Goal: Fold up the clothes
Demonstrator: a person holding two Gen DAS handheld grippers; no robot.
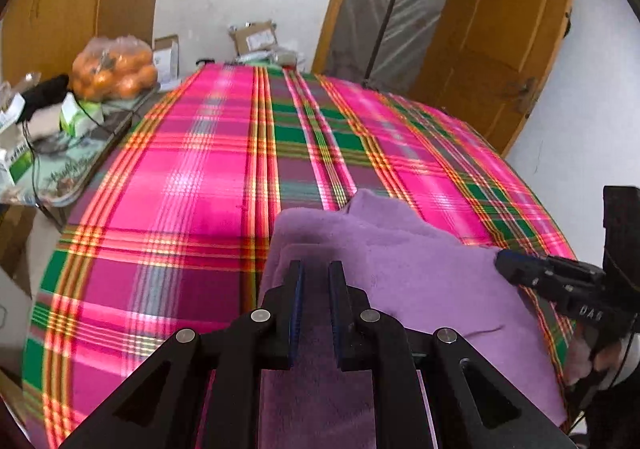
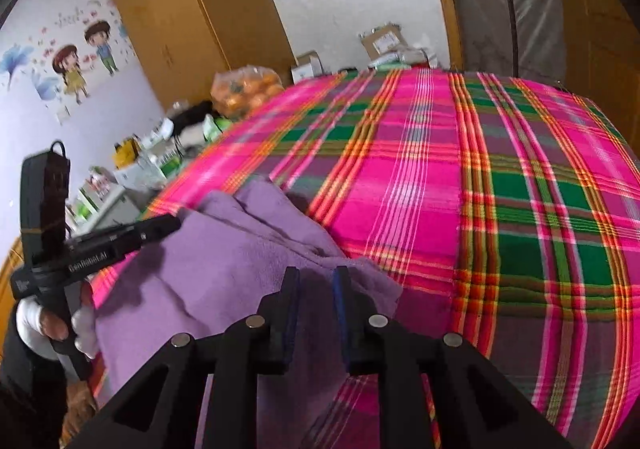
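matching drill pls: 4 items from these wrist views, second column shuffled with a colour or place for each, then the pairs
Things:
1. garment
2. bedspread
3. bag of oranges
4. door

Colour or place:
A. pink and green plaid, spread flat over the whole bed
B. wooden, standing open to the right of the bed in the left wrist view
C. plain purple, lying folded at the near edge of the bed
D. clear plastic with orange contents, on the cluttered side table left of the bed

Pairs: 1-C, 2-A, 3-D, 4-B
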